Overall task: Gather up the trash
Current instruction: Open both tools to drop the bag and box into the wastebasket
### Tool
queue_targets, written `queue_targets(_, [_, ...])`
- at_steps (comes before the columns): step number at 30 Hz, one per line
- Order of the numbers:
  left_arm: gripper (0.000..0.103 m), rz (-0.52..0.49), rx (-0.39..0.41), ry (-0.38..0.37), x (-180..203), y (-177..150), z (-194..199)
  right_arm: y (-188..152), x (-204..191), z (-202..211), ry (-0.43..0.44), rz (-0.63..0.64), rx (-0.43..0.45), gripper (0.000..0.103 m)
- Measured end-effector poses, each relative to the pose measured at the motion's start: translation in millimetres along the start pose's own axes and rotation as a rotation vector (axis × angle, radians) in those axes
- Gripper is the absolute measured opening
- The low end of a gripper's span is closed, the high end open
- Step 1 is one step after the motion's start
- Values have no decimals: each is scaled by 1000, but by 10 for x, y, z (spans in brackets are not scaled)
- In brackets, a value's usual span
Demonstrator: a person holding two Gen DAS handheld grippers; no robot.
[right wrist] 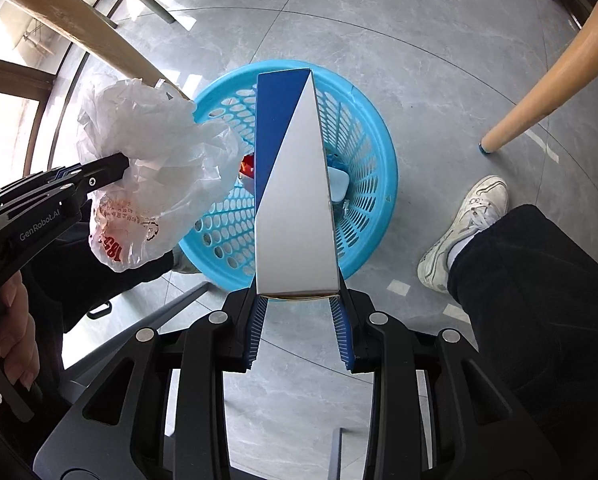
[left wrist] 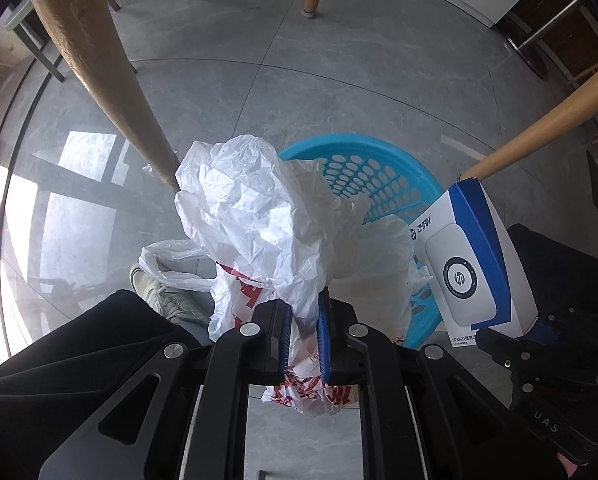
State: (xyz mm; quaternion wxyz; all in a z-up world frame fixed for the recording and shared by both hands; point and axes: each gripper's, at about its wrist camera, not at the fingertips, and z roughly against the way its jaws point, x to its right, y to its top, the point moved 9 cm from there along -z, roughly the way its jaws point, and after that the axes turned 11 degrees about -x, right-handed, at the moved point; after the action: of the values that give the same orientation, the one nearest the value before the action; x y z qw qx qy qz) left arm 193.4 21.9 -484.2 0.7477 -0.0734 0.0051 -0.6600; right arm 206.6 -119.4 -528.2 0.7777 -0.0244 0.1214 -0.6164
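My left gripper (left wrist: 305, 320) is shut on a crumpled white plastic bag (left wrist: 255, 216) with red print, held above the floor beside a blue perforated basket (left wrist: 363, 168). The bag also shows in the right wrist view (right wrist: 151, 168), with the left gripper (right wrist: 115, 164) at its left side. My right gripper (right wrist: 299, 300) is shut on a white and blue HP box (right wrist: 295, 200), held over the blue basket (right wrist: 363, 128). The box also shows in the left wrist view (left wrist: 475, 256). Some items lie inside the basket, partly hidden by the box.
Wooden table legs (left wrist: 99, 64) (right wrist: 547, 108) stand left and right of the basket on the grey tiled floor. The person's white shoe (right wrist: 459, 228) and dark trouser leg (right wrist: 539, 300) are to the right of the basket. Metal chair legs stand at the back.
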Motion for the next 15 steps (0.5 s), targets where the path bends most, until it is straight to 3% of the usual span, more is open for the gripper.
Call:
queue_targets(3, [10, -8, -29, -9, 39, 59, -166, 79, 29, -122, -1, -14, -19, 29])
queue_targets(9, [14, -75, -46, 42, 112, 173, -327, 196, -14, -264, 8, -19, -27, 30])
queue_targets(12, [25, -79, -52, 21, 115, 229, -373, 267, -34, -282, 33, -28, -15, 32])
queue_targets(15, [33, -41, -23, 29, -28, 251, -306, 318, -5, -279, 50, -50, -4, 45])
